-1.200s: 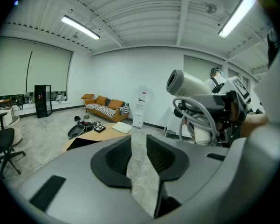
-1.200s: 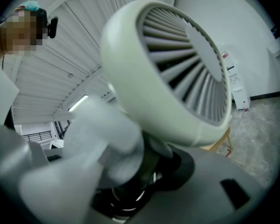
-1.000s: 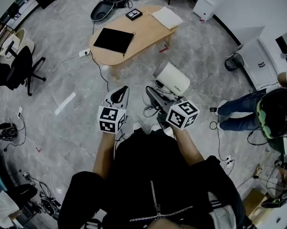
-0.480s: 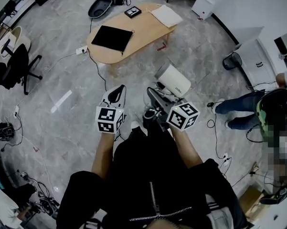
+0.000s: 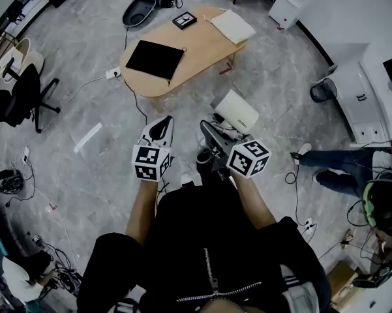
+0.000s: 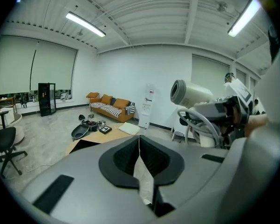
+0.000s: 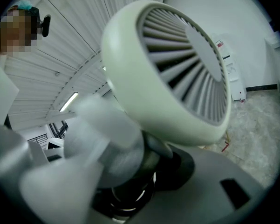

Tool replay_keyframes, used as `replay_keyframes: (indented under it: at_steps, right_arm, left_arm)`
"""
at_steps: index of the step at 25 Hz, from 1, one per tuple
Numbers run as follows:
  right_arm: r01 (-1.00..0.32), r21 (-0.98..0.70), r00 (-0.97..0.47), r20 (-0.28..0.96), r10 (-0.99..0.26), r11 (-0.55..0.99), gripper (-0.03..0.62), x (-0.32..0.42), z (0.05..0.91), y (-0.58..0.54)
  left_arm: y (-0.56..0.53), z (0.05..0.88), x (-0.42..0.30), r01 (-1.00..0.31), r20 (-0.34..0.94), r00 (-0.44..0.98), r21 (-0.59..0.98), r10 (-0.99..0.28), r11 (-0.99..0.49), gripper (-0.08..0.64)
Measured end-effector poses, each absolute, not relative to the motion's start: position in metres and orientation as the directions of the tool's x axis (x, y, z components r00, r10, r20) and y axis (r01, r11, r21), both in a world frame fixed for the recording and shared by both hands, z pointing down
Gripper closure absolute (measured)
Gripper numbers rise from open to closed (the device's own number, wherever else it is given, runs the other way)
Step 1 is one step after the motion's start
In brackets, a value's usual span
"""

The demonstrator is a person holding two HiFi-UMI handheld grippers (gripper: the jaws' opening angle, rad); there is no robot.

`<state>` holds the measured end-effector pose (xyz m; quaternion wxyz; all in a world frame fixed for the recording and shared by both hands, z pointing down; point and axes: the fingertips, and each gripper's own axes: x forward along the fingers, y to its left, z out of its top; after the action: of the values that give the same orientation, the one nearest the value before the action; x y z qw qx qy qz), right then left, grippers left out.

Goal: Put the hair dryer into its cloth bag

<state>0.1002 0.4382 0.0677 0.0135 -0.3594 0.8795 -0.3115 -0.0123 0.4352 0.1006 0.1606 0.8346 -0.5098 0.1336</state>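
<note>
While the wooden tabletop stands well apart at twelve o'clock, the white hair dryer is up in the right claw, pinched by its dark handle. At its nine o'clock, the left claw is pressed together, empty.

A low wooden table stands on grey marble floor, orange sofa beyond.

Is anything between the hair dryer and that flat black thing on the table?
Nothing visible. The right gripper holds the hair dryer in the air; only open floor and a thin cable lie between it and the flat black thing on the table.
</note>
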Motion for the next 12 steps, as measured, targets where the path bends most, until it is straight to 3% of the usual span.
replay_keyframes:
  at_steps: [12]
  right_arm:
    - [-0.588, -0.551, -0.788, 0.222, -0.575, 0.592, 0.37, 0.118, 0.065, 0.314]
  left_arm:
    - [0.326, 0.107, 0.009, -0.917, 0.46, 0.395, 0.143, -0.795, -0.373, 0.545]
